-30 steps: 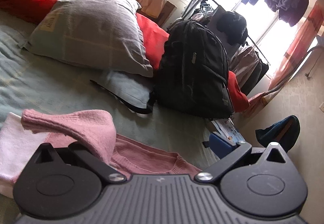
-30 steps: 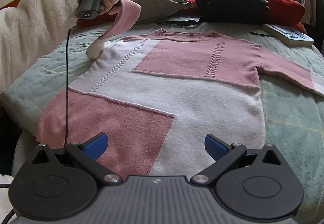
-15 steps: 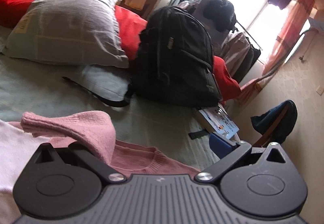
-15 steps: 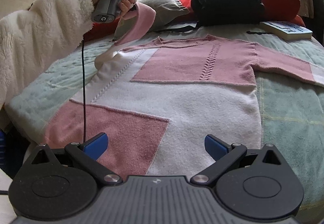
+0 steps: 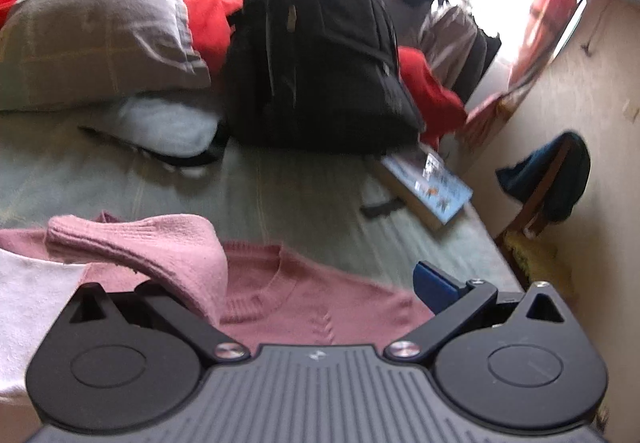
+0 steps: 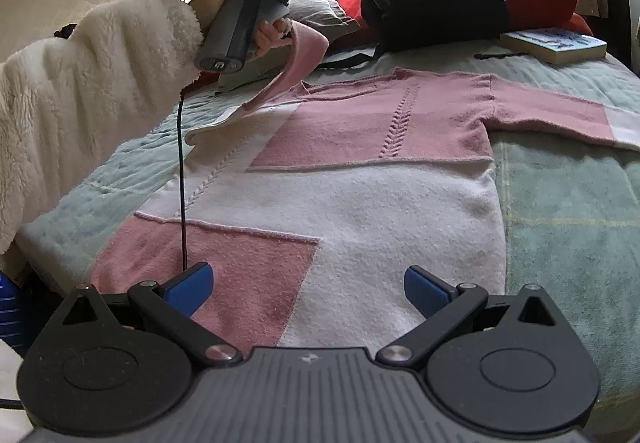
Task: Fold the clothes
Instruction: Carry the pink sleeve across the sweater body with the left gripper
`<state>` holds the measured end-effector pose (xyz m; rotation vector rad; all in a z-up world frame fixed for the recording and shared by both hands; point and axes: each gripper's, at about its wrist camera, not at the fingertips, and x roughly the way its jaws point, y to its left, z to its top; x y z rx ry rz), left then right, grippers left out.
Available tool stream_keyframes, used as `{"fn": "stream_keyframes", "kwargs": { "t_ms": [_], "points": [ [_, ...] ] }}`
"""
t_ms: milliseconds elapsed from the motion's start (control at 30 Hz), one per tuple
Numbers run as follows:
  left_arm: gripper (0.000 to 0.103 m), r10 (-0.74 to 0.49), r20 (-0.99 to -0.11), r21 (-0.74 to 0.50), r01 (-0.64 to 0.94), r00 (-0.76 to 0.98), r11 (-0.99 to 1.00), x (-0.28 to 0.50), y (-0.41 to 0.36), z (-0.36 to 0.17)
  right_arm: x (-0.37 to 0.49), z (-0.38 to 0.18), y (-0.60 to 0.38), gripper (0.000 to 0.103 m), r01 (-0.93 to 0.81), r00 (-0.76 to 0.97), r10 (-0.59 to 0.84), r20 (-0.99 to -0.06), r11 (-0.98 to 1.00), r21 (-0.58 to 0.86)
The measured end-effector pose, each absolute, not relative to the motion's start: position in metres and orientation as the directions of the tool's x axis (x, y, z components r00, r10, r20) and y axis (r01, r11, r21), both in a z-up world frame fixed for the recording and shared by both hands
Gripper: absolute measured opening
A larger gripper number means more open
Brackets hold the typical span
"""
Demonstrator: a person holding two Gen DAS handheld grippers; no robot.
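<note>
From the left wrist view, a pink-and-white knitted sweater (image 5: 304,299) lies flat on a pale green bed cover (image 5: 280,195), its round neckline just ahead of the tool, and one pink sleeve (image 5: 160,247) is draped over the left finger of the left gripper (image 5: 320,283). The jaws stand wide apart, with the blue right fingertip bare, so the sleeve hangs on one finger rather than being pinched; whether the person's fingers also pin it cannot be told here. Behind the sweater sit a black backpack (image 5: 320,55), a grey pillow (image 5: 100,35) and a book (image 5: 432,187). From the right wrist view, the sweater (image 6: 360,195) is spread front-up across the bed, pink and white blocks alternating, its far sleeve stretched out to the right. The right gripper (image 6: 308,289) hovers over the hem, jaws wide open, holding nothing. A hand (image 6: 240,15) in a fluffy white sleeve holds the left gripper raised, the pink sleeve (image 6: 292,71) trailing from it.
</note>
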<state>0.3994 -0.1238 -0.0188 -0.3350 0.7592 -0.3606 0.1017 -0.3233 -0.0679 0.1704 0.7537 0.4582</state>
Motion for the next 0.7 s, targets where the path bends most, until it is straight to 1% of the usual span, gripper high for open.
{"fn": "stream_keyframes", "kwargs": {
  "t_ms": [67,200,367,600,700],
  "points": [
    [0.102,-0.440,-0.628,-0.422,0.194,0.642,0.886,0.399,-0.125,-0.031,0.102,-0.068,-0.323,0.103,-0.336,0.636,0.454,-0.624,0.891,0.305],
    [0.102,-0.491,-0.673,-0.477,0.183,0.553,0.860,0.402,-0.125,-0.059,0.103,-0.069,-0.322,0.103,-0.329,0.633,0.458,-0.624,0.889,0.319],
    [0.102,-0.506,-0.719,-0.475,0.196,0.477,0.858,0.400,-0.130,-0.082,0.103,-0.069,-0.323,0.103,-0.313,0.635,0.455,-0.624,0.890,0.330],
    [0.102,-0.549,-0.721,-0.518,0.198,0.423,0.832,0.388,-0.115,-0.089,0.105,-0.069,-0.324,0.103,-0.307,0.634,0.465,-0.618,0.885,0.351],
    [0.102,-0.502,-0.724,-0.497,0.146,0.473,0.855,0.387,-0.100,-0.089,0.106,-0.069,-0.324,0.103,-0.307,0.633,0.467,-0.617,0.883,0.354]
  ]
}}
